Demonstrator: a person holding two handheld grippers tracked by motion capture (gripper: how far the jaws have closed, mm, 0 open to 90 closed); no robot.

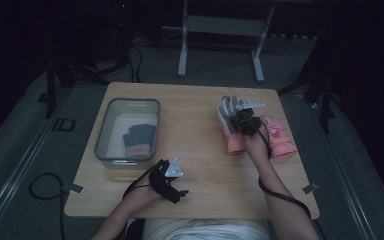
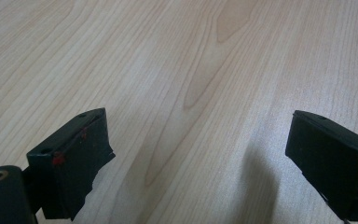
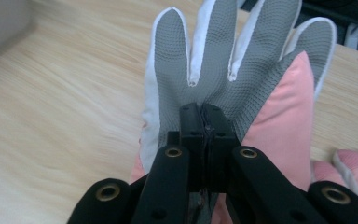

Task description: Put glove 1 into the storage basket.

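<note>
A pink and grey glove (image 3: 214,60) hangs palm-side toward the camera, with my right gripper (image 3: 205,116) shut on the fabric near its palm. From above, this glove (image 1: 228,122) is at the table's right half, raised by the right gripper (image 1: 245,120). A second pink glove (image 1: 279,136) lies flat just to its right, and its edge (image 3: 354,172) also shows in the right gripper view. My left gripper (image 1: 177,192) rests near the front edge. Its jaws (image 2: 200,154) stand wide open over bare wood, holding nothing.
A clear plastic bin (image 1: 105,131) stands at the table's left with a grey and pink glove (image 1: 140,140) inside. The wooden table (image 1: 195,165) is bare between the two hands. Cables trail off the front-left corner, and a metal stand rises beyond the far edge.
</note>
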